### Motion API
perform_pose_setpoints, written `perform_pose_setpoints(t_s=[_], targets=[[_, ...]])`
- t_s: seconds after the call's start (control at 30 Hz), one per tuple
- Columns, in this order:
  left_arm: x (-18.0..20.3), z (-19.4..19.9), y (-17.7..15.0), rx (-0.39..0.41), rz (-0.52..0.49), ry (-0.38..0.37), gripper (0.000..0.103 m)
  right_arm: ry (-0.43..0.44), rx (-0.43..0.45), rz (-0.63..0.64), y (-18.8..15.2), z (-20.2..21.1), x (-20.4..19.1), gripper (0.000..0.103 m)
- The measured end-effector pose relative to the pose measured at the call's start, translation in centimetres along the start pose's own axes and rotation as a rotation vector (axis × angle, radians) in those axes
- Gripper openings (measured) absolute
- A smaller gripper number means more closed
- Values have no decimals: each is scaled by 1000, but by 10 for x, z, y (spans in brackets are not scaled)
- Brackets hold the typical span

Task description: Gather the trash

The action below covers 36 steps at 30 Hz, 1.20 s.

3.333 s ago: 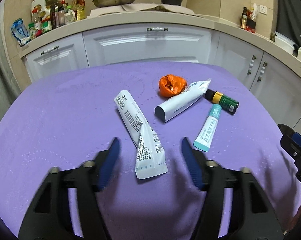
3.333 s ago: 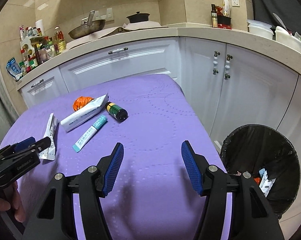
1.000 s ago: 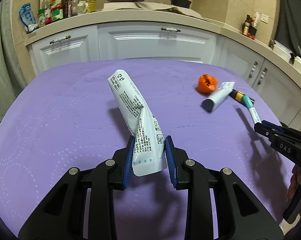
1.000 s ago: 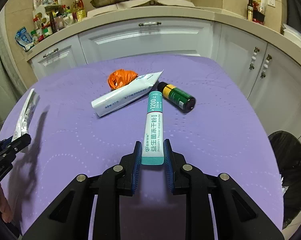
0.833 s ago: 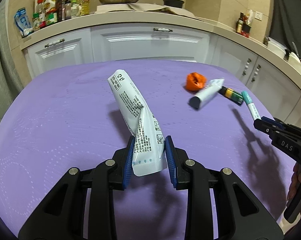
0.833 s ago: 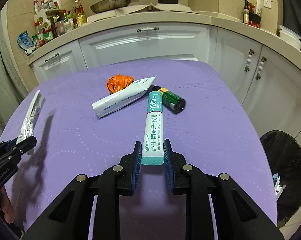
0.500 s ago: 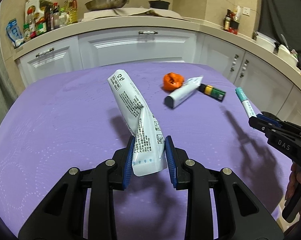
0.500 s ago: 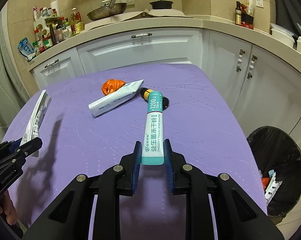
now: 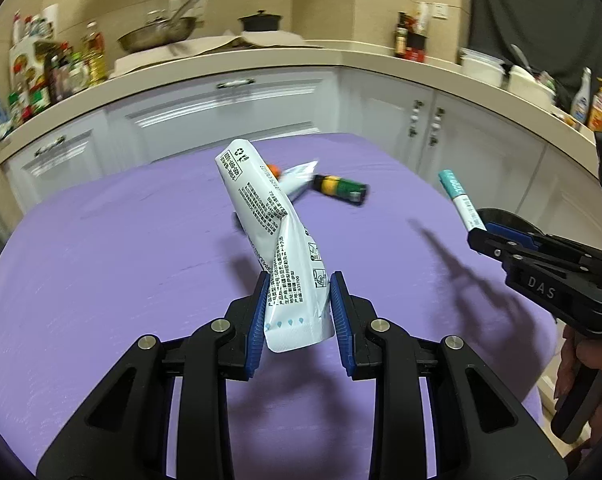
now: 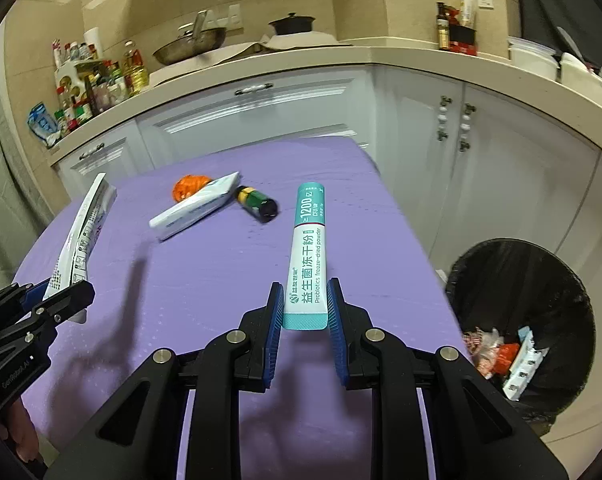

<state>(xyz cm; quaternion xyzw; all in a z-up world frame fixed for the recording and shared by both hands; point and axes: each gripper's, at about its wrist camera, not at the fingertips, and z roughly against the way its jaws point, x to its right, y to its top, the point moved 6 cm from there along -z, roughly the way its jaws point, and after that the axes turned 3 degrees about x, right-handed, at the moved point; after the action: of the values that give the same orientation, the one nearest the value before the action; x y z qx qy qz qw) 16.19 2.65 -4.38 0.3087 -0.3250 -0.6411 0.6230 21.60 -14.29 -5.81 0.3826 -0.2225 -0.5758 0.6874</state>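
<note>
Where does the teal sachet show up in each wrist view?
Left wrist: teal sachet at right edge, sticking up from the right claw.
Right wrist: sachet at centre, clamped upright between the pads.
Shared landmark: green bottle lying on the purple table, beyond the sachet in both.

1. Table (image 10: 221, 280): kitchen counter (image 10: 341, 60) behind it at twelve o'clock.
2. On the table, towards twelve o'clock: crumpled bag (image 10: 189, 185), tube (image 10: 195, 210) and small bottle (image 10: 257, 204) in a row, left to right, touching.
3. Bin (image 10: 517, 316): on the floor at three o'clock, beside the table, wrappers in it.
4. Pan (image 10: 189, 46) and pot (image 10: 292, 24): on the counter.
</note>
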Motion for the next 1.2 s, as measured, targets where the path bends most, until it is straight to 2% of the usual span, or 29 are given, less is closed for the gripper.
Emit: perform_pose_setpoints(t_s=[0.73,1.2], targets=[[164,-17,27,67,-232,-236,29,-199,54,-174,-17,49,136,23],[250,-53,30,48,-344,-338,29,-298,57,-275,-32,55,215,23]])
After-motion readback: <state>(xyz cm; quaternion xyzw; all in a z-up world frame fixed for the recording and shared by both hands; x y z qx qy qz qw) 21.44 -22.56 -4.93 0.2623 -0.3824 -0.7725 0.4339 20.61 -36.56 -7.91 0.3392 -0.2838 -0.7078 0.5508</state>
